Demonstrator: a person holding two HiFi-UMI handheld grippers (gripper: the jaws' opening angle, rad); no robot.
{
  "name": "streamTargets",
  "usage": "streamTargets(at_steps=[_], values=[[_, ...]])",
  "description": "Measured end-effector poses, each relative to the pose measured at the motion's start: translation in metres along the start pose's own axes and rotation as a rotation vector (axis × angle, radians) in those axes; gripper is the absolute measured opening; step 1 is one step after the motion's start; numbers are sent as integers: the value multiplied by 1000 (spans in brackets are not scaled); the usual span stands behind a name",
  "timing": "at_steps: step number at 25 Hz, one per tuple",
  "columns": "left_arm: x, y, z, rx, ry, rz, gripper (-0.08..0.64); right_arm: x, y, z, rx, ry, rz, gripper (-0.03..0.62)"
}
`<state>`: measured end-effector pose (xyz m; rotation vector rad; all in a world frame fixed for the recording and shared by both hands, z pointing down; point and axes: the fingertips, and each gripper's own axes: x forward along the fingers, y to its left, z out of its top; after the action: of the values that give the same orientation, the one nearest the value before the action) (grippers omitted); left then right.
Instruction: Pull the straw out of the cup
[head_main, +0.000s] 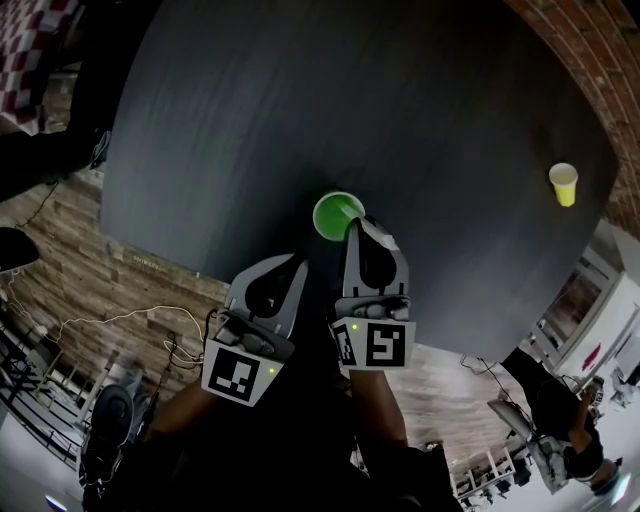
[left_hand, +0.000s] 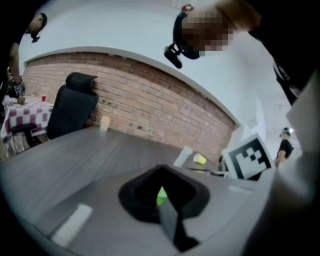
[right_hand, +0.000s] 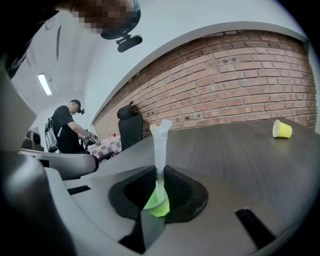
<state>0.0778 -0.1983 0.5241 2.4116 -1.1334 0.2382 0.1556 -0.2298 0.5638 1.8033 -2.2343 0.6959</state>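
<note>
Two cups sit on your dark table: a green cup just past both grippers and a yellow cup (well apart, far right). Your right gripper pinches the white straw rising from the green cup. Your left gripper is pressed together, empty.

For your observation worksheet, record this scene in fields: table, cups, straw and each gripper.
Table: dark, beside a brick wall
Green cup: upright, just beyond the right gripper
Straw: white, upright over the green cup
Right gripper: shut on the straw
Left gripper: shut, holding nothing
Yellow cup: near the table's edge, well apart from the green cup
</note>
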Motion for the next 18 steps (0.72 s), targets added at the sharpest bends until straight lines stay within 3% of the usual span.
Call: streamTargets(at_steps=[18], values=[[-27, -12, 21, 27, -57, 1, 5, -28, 12, 21, -3, -55, -18, 46]])
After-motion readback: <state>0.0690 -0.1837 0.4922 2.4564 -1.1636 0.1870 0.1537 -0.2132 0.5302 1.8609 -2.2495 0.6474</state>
